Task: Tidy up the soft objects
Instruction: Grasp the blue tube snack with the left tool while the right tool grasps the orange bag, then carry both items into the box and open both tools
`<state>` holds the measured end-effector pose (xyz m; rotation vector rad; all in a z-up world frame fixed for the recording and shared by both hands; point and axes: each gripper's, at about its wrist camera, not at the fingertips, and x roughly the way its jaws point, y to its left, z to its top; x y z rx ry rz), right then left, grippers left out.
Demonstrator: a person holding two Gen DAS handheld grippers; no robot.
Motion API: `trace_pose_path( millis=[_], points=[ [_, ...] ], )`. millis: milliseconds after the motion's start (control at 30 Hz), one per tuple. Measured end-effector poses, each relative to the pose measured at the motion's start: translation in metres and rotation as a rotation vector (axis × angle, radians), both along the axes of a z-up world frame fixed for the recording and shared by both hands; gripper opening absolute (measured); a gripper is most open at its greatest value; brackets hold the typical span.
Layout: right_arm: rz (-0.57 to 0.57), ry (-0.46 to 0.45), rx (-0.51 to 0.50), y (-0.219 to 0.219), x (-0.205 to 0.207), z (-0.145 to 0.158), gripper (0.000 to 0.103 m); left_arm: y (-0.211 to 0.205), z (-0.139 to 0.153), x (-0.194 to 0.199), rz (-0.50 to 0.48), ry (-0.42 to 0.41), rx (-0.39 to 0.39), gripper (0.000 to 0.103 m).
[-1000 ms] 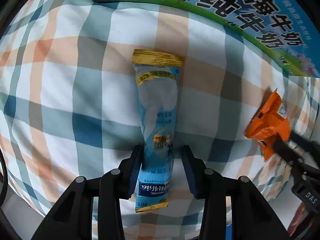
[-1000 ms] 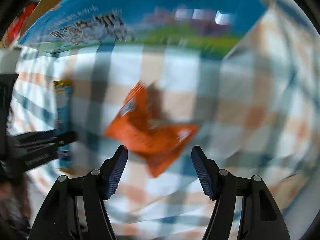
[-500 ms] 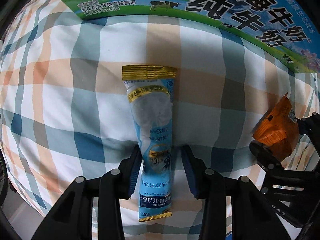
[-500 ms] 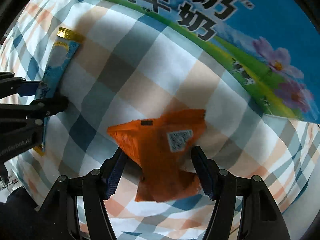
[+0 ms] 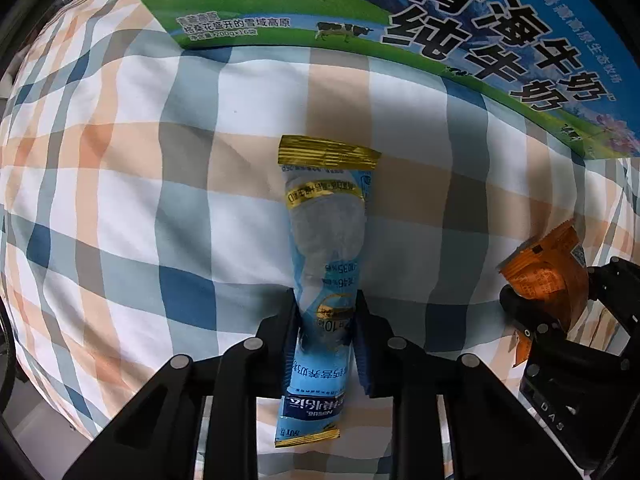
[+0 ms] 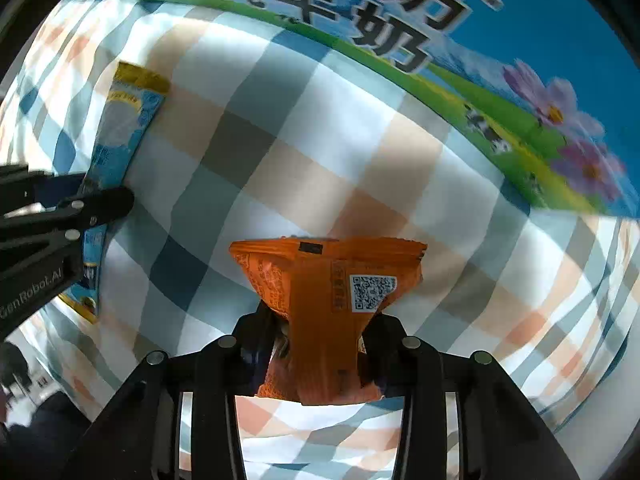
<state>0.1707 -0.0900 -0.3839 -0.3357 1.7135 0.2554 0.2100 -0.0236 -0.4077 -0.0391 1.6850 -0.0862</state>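
Observation:
A long light-blue sachet with gold ends point(image 5: 326, 264) lies lengthwise on the plaid cloth point(image 5: 120, 208). My left gripper point(image 5: 325, 320) is shut on the sachet's lower part. An orange snack packet point(image 6: 328, 296) is pinched at its middle by my right gripper point(image 6: 320, 330), which is shut on it. The packet and the right gripper also show at the right edge of the left wrist view point(image 5: 544, 280). The sachet point(image 6: 120, 128) and the left gripper point(image 6: 86, 204) show at the left of the right wrist view.
A large milk carton box printed blue and green with black Chinese characters point(image 5: 460, 28) stands along the far side of the cloth and also shows in the right wrist view point(image 6: 400, 32). The cloth's near edge drops off behind both grippers.
Both grippers have closed: the left onto the blue sachet, the right onto the orange packet, which now bunches between its fingers. The right gripper swung round to face the box.

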Motion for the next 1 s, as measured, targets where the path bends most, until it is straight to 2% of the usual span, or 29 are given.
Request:
trace_pose_path(
  millis=[167,300,567,833,867,933,1000],
  points=[
    [-0.124,0.035,0.042,-0.005,-0.004,0.008,0.04,0.003,0.009,-0.008,0.0,-0.013,-0.006,0.019],
    [-0.175,0.029,0.076,-0.004,-0.012,0.016,0.039,0.005,0.022,-0.016,0.005,-0.024,-0.03,0.019],
    [-0.295,-0.019,0.172,-0.012,-0.031,0.057,0.039,0.003,0.072,-0.027,0.006,-0.098,-0.081,0.019],
    [-0.345,-0.11,0.245,-0.022,-0.026,0.118,0.039,-0.003,0.141,-0.027,-0.036,-0.219,-0.149,0.019],
    [-0.352,-0.125,0.258,-0.026,-0.028,0.139,0.039,-0.001,0.148,-0.023,-0.04,-0.231,-0.159,0.019],
    [-0.361,-0.154,0.276,-0.03,-0.018,0.152,0.039,0.003,0.171,-0.015,-0.048,-0.265,-0.185,0.019],
    [-0.373,-0.191,0.298,-0.04,-0.015,0.181,0.039,0.003,0.189,-0.008,-0.058,-0.291,-0.204,0.019]
  ],
)
